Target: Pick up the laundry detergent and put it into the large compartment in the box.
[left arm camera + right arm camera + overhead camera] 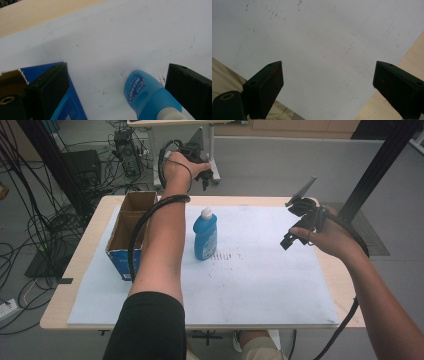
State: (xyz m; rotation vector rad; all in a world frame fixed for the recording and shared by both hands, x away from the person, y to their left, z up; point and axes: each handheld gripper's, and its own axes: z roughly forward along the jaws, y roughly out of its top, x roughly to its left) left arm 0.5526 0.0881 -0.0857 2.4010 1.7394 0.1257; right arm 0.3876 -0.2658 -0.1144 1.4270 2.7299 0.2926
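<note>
My left tongs (204,176) hang high past the far edge of the table (90,227), jaws spread wide with nothing between them. In the left gripper view they look down on the blue bottle (147,96), which stands upright on the white mat (260,285), just right of the box (131,227). The box is open cardboard with a blue outside, set on the mat's left side, two compartments showing. My right tongs (295,236) hover above the mat's right part, well apart from the bottle, jaws also wide and empty. The mat is scuffed with small brown specks. Around the table: grey floor, black cables at the left, a wheeled stand beyond.
</note>
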